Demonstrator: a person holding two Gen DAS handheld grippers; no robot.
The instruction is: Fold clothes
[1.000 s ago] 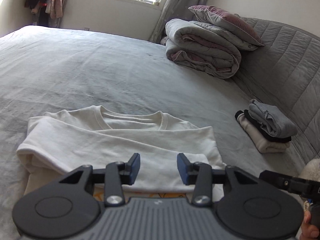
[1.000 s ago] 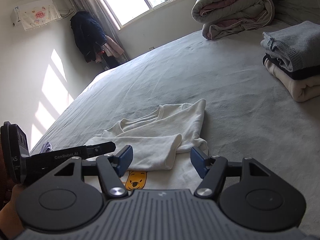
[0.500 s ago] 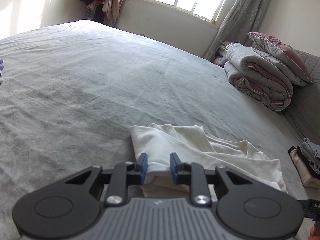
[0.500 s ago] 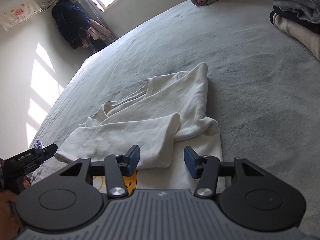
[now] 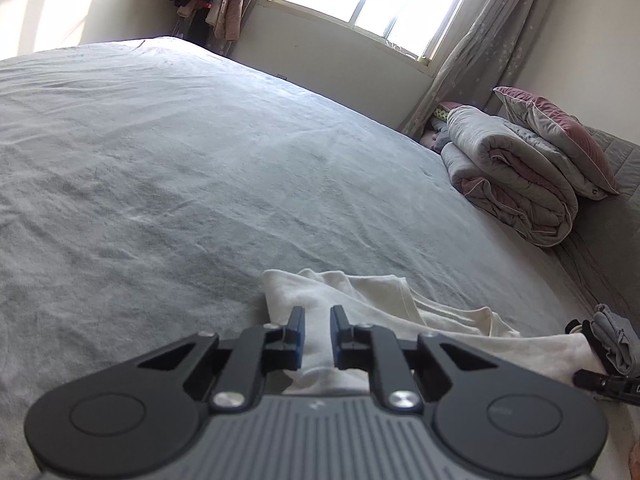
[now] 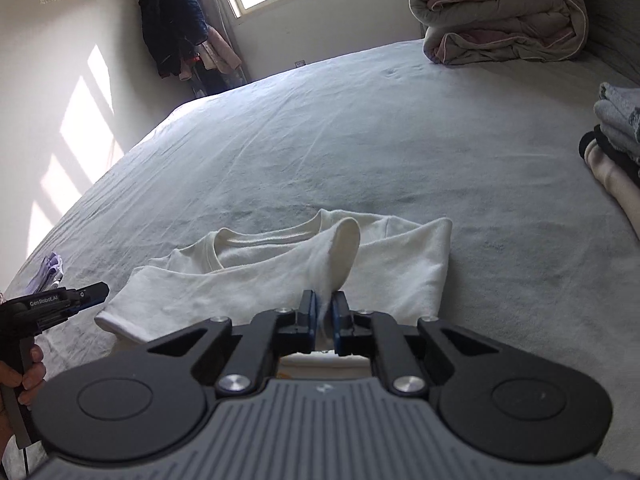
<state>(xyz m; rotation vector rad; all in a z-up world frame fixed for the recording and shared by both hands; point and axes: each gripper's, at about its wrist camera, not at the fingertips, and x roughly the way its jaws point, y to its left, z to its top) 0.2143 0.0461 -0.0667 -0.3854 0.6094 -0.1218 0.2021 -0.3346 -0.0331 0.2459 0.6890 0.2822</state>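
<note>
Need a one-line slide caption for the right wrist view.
Right gripper closing on a pinched fold of the white shirt on the grey bed.

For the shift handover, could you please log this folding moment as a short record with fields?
surface: grey bed
garment: white shirt, partly folded, sleeves laid across the body
left gripper: jaws closing, shirt edge between them
right gripper: jaws closing, pinching a raised fold of the shirt
folded stack: at the bed's right edge, apart from the shirt
duvet: rolled at the far end
</note>
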